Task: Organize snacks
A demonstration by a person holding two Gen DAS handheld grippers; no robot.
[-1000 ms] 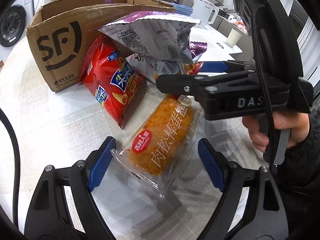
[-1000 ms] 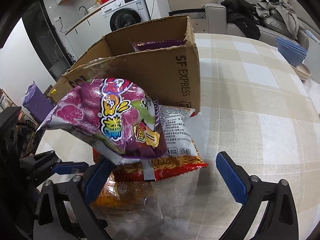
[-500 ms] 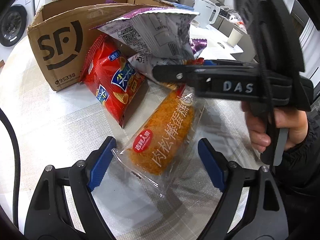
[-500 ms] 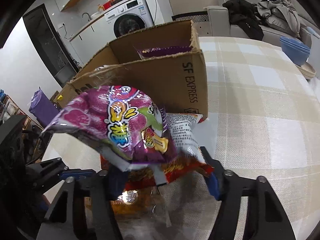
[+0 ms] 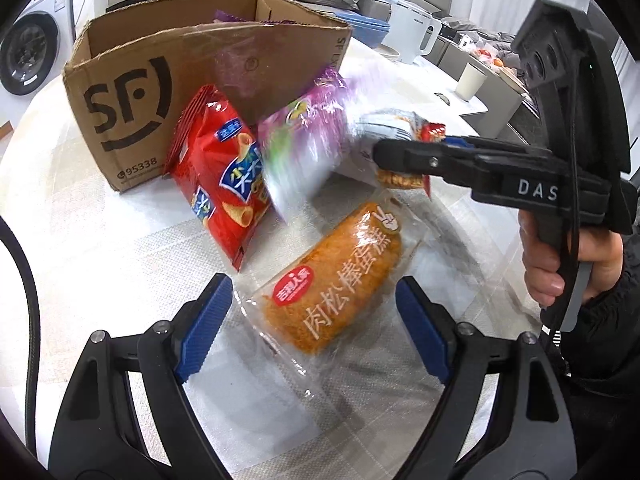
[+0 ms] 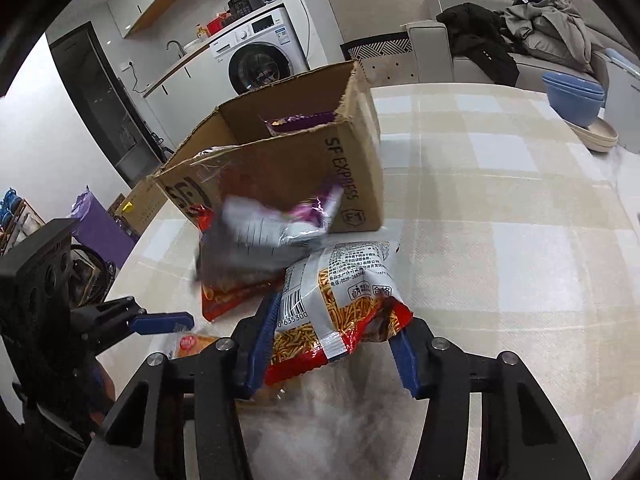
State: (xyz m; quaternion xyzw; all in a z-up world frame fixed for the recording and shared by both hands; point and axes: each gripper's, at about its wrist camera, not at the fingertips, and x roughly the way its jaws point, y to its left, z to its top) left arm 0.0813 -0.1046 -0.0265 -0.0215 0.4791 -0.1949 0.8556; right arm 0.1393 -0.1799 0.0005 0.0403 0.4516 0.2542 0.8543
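Fingers, right gripper [image 6: 332, 344]: blue pads closed on the lower end of a noodle pack [image 6: 340, 300], which is lifted slightly off the table [image 6: 500, 200]
Fingers, left gripper [image 5: 312, 320]: spread wide, holding nothing, one pad on each side of a cake pack [image 5: 340, 280] lying flat on the cloth
Purple bag [image 5: 300, 152]: blurred, loose, tilted against the front of the box [image 5: 132, 96], its lower edge on the red bag; whether it rests or is mid-air cannot be told
Red bag [image 5: 224, 184]: leaning on the box front, just beside the cake pack
Box: open-topped cardboard, another purple packet [image 6: 300, 122] inside at the far wall
Bowls [image 6: 576, 96]: blue, stacked, well apart at the table's far edge
Kettle [image 5: 412, 36]: white, beyond the box
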